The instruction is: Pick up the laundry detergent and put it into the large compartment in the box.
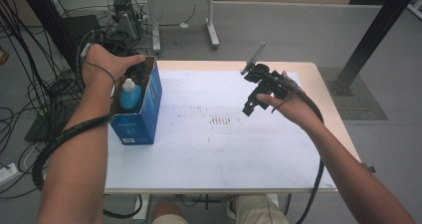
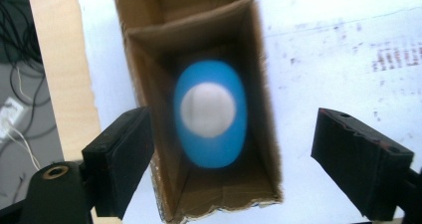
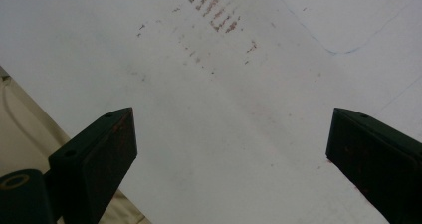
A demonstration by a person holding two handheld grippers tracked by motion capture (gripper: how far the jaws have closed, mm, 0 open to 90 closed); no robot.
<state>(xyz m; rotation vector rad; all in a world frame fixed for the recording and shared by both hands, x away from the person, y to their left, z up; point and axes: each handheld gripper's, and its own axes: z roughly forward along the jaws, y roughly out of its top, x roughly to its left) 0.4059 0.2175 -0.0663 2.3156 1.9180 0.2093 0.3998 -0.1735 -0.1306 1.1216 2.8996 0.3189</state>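
Bottle [image 2: 211, 119], blue with a white cap, standing upright inside open blue carton [image 1: 149, 102] at the left edge of the white table [image 1: 224, 154]. Left gripper [image 2: 231, 154] held directly above the carton, jaws wide apart. Right gripper [image 3: 231, 154] raised over bare, smudged tabletop, jaws wide apart, holding nothing.

Black grippers [image 1: 257, 95] with blocky, screw-holed jaws, thick black trailing cables, bare forearms, seemingly khaki shorts [image 1: 254, 207].

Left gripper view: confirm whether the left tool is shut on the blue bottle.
No: the left tool is open, its jaws spread outside the cardboard box holding the blue bottle.
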